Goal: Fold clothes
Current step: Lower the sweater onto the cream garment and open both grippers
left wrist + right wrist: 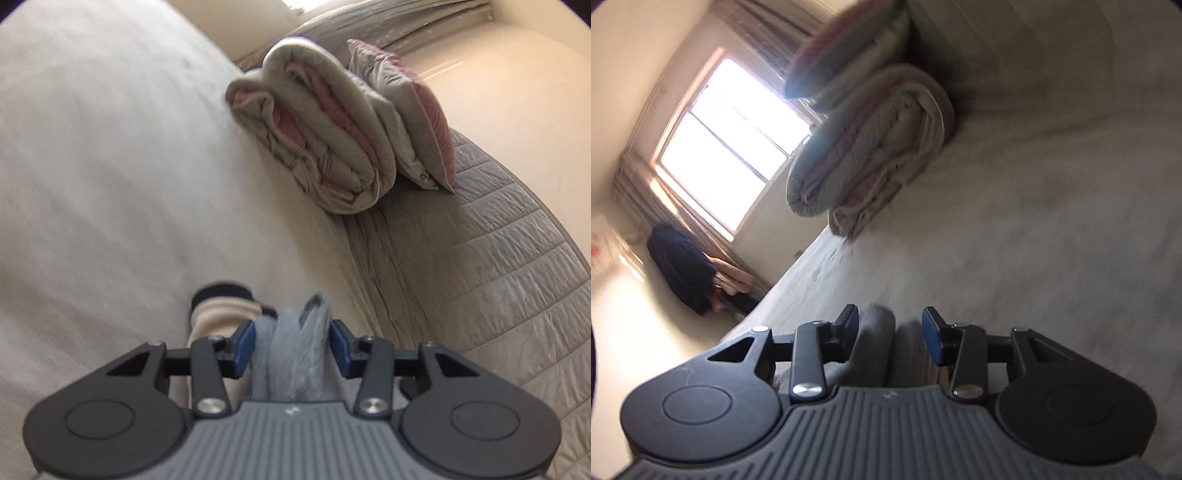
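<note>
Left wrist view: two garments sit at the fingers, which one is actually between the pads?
The fuzzy light-blue garment is the one between the left gripper pads. The cream garment with the dark band lies outside, beside the left pad.

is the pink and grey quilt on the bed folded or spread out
Folded: the pink and grey quilt sits as a thick layered bundle on the white bed sheet.

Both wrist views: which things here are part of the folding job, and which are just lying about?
In the job:
- fuzzy grey-blue garment, bunched between the left gripper fingers
- grey fabric in the right gripper; likely the same garment, cannot tell
- cream and navy garment, beside the left gripper

Lying about:
- folded duvet
- pillow
- bed
- dark clothes pile by the window
</note>
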The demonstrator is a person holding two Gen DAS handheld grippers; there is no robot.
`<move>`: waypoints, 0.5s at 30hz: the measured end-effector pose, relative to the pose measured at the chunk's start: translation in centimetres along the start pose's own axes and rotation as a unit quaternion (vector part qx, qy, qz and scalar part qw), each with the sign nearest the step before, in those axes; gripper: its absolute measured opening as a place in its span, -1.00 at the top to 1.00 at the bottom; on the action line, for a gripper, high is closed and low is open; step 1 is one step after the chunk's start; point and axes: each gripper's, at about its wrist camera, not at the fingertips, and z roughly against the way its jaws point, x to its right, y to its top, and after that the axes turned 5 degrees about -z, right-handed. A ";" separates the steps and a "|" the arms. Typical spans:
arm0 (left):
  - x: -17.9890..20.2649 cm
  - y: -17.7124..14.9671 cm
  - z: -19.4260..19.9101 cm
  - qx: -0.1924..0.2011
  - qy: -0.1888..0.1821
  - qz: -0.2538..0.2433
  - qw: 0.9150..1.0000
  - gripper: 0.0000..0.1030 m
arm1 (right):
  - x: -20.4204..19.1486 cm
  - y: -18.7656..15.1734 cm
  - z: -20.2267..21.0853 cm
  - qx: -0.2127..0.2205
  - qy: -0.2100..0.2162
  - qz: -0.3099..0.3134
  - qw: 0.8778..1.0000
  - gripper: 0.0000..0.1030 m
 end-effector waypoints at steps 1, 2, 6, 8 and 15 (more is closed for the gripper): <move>0.5 0.4 0.5 0.014 0.004 -0.013 1.000 0.15 | -0.7 0.2 0.7 0.017 0.000 0.018 1.000 0.17; 1.2 0.6 0.9 0.026 0.005 -0.033 0.999 0.16 | -1.4 0.4 1.4 0.033 0.000 0.035 0.999 0.17; 4.2 0.6 2.2 0.059 -0.010 -0.128 0.990 0.23 | -3.9 -0.7 3.2 0.073 0.005 0.104 0.992 0.34; 5.2 0.0 1.8 0.049 -0.015 -0.170 0.984 0.27 | -5.0 -2.1 3.5 0.079 0.001 0.139 0.987 0.36; 3.7 -2.7 -1.7 0.021 0.035 -0.227 0.973 0.44 | -3.8 -6.8 1.3 0.076 -0.043 0.199 0.976 0.51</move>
